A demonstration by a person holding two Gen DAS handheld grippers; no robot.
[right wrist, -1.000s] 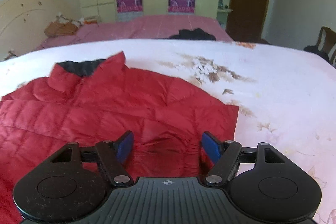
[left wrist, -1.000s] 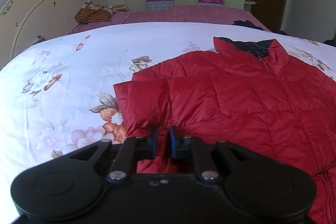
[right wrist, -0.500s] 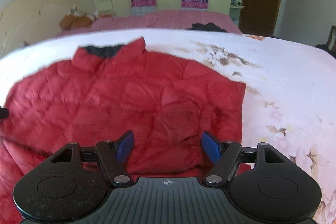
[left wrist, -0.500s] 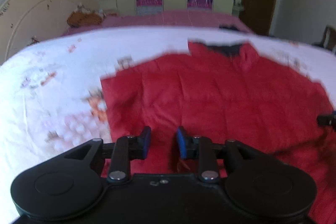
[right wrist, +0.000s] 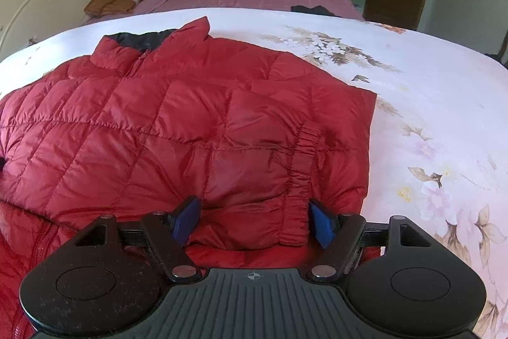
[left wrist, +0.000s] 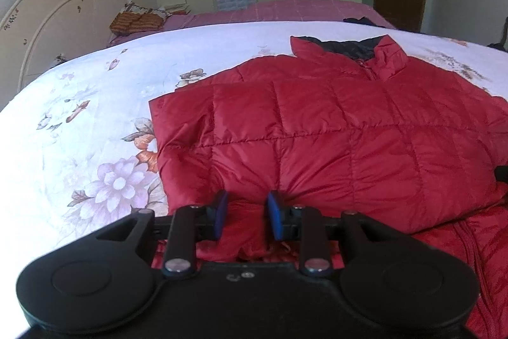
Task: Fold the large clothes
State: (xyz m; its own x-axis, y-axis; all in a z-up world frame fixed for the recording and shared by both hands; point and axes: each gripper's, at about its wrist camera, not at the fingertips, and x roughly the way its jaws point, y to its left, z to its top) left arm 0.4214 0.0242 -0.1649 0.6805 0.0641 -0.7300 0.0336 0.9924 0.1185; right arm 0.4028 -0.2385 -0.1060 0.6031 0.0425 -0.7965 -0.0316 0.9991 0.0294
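On my left, the left tool (left wrist: 244,216) has just let go: a second ago it pinched the folded sleeve (left wrist: 228,129), now its pads stand a little apart with red fabric loose between them. So that sleeve is laid across the red jacket (left wrist: 365,142), which lies on the bed (left wrist: 79,123). On my right, the right tool (right wrist: 252,220) stays wide apart, straddling the cuff (right wrist: 298,173) of the other folded sleeve, gripping nothing.
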